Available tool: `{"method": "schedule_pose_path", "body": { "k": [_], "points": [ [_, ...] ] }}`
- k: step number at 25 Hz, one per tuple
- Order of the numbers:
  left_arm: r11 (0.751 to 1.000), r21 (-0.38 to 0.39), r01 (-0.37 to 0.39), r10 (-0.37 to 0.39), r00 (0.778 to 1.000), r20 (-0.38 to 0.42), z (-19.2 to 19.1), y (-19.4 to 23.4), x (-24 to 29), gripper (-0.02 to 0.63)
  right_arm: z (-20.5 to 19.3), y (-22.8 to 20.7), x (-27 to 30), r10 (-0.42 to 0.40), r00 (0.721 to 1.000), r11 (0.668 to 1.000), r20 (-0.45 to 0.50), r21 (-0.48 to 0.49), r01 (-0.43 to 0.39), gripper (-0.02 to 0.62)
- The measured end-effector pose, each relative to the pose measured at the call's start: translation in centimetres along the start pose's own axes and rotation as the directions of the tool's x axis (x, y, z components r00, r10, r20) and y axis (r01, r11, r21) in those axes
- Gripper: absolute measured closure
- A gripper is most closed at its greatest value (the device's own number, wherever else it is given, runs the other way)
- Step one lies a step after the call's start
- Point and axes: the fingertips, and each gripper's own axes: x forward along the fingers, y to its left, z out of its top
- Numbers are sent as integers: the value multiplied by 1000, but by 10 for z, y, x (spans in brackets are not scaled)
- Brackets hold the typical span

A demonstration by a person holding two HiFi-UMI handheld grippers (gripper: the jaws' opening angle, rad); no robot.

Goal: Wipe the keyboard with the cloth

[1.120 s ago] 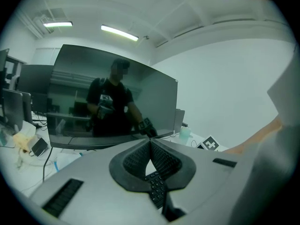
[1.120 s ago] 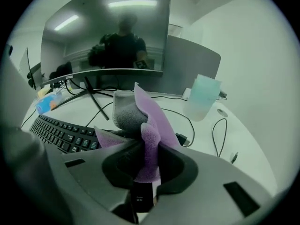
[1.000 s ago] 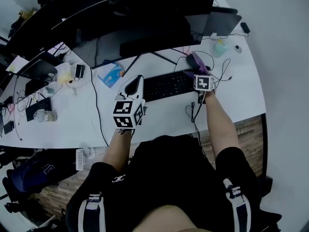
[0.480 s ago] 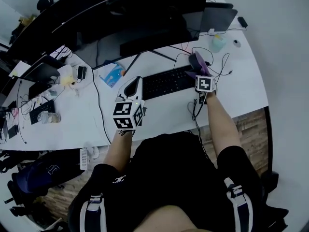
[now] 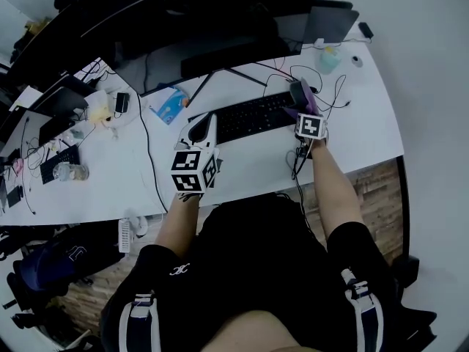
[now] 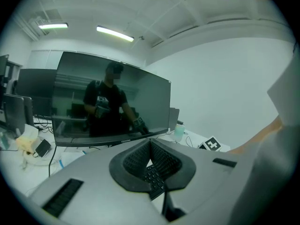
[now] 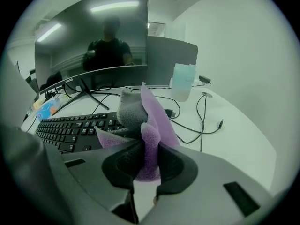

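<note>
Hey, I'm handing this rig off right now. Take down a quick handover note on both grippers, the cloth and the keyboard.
Left gripper: jaws shut with nothing in them, held over the desk near the left end of the keyboard.
Right gripper: shut on the purple-and-grey cloth, which is bunched at the keyboard's right end.
Done: the cloth is in hand and at the keyboard.
Left: wipe across the keys. The pictures don't show how much has been wiped, so treat the whole keyboard as to do.
</note>
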Motion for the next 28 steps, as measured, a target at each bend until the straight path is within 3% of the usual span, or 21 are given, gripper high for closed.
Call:
{"method": "schedule_pose_path", "body": {
  "k": [6, 12, 17, 21, 28],
  "points": [
    [1000, -7, -2, 2, 1000, 12, 0, 6, -10, 594, -2, -5, -17, -97, 994, 995, -46, 16, 98, 503],
    [1000, -16, -16, 16, 1000, 25, 1, 20, -24, 594, -11, 14, -24, -110, 991, 993, -70, 35, 113, 506],
    [1000, -17, -17, 18, 999, 34, 4, 30, -37, 594, -23, 56, -27, -23, 996, 999, -85, 22, 25, 506],
    [1000, -12, -15, 16, 999, 34, 2, 36, -48, 594, -27, 73, -35, -43, 995, 999, -85, -2, 43, 508],
    [999, -12, -37, 37, 999, 30, -5, 55, -74, 594, -36, 108, -39, 18, 990, 1000, -142, 11, -17, 506]
  ]
}}
